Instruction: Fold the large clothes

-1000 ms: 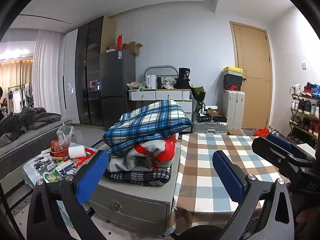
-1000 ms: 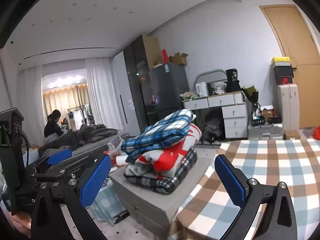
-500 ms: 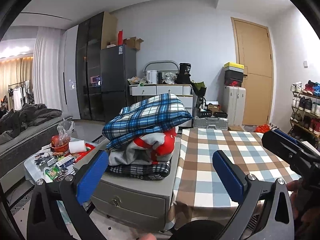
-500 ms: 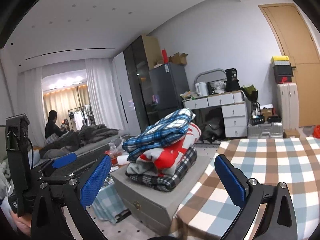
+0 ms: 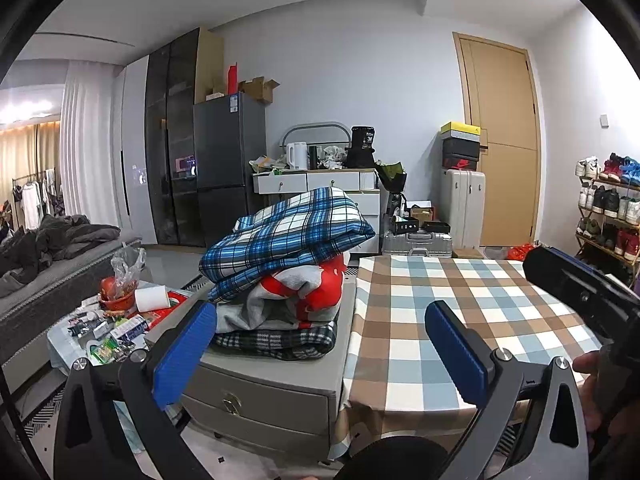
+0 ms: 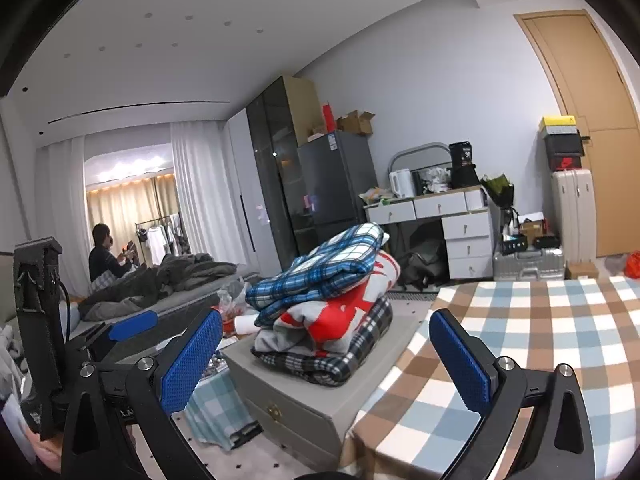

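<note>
Stack of folded clothes (image 5: 288, 276), three layers, sits on top of a low grey cabinet (image 5: 264, 396) just left of the checked tablecloth (image 5: 460, 312). Top layer: blue/white plaid piece (image 5: 288, 236), thick, padded-looking, folded w/ a rounded edge; it overhangs the layers below and tilts up toward the rear. Middle: grey garment w/ red print (image 5: 304, 292), soft, bunched, folds uneven. Bottom: dark plaid piece (image 5: 280, 340), flattest of the three, black/white check, fuzzy surface. In the right wrist view the same stack (image 6: 332, 312) leans slightly toward the table side.

My left gripper (image 5: 320, 348) is held wide apart, nothing between the blue ribbed pads (image 5: 184, 352); black metal fingers, bolt heads visible. It hovers in front of the cabinet and table edge, apart from the stack. My right gripper (image 6: 326, 356) is likewise spread wide and empty, pads (image 6: 192, 360) w/ fine dimpled texture, aimed at the gap between cabinet and table.

Cabinet: matte grey, boxy, two drawer fronts, brass-coloured latch (image 5: 231, 402). Tablecloth: brown/blue/white squares, smooth, draping over the table edge. Left of the cabinet, a low table w/ clutter (image 5: 112, 320): paper roll, packets, red bowl, clear plastic bag. Far left in the right wrist view, a person (image 6: 106, 252) sits by a bed w/ dark rumpled bedding (image 6: 160, 280).
</note>
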Available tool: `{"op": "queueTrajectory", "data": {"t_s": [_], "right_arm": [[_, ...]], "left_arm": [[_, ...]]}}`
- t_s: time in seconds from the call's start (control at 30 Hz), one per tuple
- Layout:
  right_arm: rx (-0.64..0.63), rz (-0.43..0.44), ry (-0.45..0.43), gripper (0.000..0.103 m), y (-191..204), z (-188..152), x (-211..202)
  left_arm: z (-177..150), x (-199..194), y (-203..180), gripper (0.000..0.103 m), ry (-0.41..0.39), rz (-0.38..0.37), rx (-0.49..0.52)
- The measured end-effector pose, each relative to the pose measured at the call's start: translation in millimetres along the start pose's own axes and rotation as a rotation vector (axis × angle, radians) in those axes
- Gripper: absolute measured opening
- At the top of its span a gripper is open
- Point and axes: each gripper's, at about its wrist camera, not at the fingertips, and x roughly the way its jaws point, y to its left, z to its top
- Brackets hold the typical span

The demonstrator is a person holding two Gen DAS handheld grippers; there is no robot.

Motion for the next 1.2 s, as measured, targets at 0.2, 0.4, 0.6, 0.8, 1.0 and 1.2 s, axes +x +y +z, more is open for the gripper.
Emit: {"op": "queueTrajectory", "data": {"t_s": [0.2,0.4,0.6,0.8,1.0,1.2], "right_arm": [[-0.004,-0.002,-0.002,0.103,4,-2,1],[-0.001,-0.003,-0.001,0.103,5,-3,2],[0.0,-0.002,-0.002,0.103,6,-4,2],[-0.002,-0.004,-0.003,0.103,6,-4,3],[0.001,-0.004,-0.002,0.103,7,-6,3],[0.005,-0.004,0.002,0.103,8,-9,4]], "left_arm": [[-2,-1,-4,0.102,0.011,-0.004,0.009],[-3,-1,-4,0.102,0.011,-0.007,0.007],[-3,-1,-5,0.102,0.011,-0.006,0.005],[-4,-4,-7,0.102,0.016,-0.011,-0.002],[-5,-8,-11,0.102,0.006,0.008,0.015],[-8,-13,-14,0.102,-0.019,0.018,0.022]]}}
